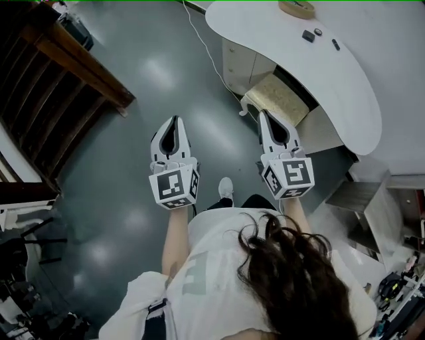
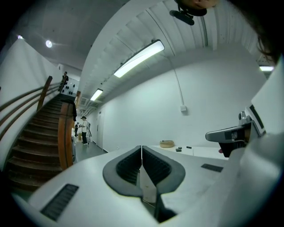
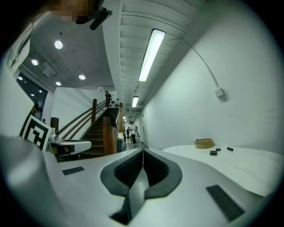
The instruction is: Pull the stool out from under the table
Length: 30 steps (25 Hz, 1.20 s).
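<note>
The stool has a pale chipboard seat with a white rim and stands partly tucked under the curved white table. My right gripper is shut and empty, held level; in the head view its tips overlap the stool's near corner, and I cannot tell whether they touch. My left gripper is shut and empty over the grey floor, left of the stool. The stool is hidden in both gripper views. In the right gripper view the shut tips sit left of the table top. The left gripper view has the shut tips before the table.
A wooden staircase rises at the left. A round basket and small black items lie on the table. A white cabinet stands under it and a white cable runs across the floor. People stand far down the corridor.
</note>
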### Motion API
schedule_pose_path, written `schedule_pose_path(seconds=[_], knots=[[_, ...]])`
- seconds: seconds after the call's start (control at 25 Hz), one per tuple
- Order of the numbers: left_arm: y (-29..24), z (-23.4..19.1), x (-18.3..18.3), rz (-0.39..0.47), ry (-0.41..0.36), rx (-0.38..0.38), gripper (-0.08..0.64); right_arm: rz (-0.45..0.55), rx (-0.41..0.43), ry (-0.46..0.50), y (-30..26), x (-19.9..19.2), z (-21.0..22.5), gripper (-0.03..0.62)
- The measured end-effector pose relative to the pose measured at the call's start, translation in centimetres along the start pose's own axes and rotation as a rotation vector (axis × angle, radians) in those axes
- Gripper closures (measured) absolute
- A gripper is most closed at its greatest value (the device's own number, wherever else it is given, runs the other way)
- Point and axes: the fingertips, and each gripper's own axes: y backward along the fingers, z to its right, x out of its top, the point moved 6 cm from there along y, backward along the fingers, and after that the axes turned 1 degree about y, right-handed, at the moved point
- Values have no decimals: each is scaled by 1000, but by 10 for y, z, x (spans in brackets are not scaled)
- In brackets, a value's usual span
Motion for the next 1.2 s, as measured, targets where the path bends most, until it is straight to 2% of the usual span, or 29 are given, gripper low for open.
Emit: schedule_pose_path(seconds=[0.28, 0.64, 0.88, 1.2], knots=[[-3, -6, -26, -40, 43, 44, 531, -31, 59, 9, -26, -10, -10, 561], [-1, -13, -12, -10, 33, 129, 531, -34, 140, -5, -42, -15, -14, 561], [-3, 5, -10, -8, 34, 154, 531, -35, 173, -23, -45, -16, -1, 561], [-1, 7, -5, 1, 19, 189, 531, -37, 212, -18, -48, -17, -1, 561]])
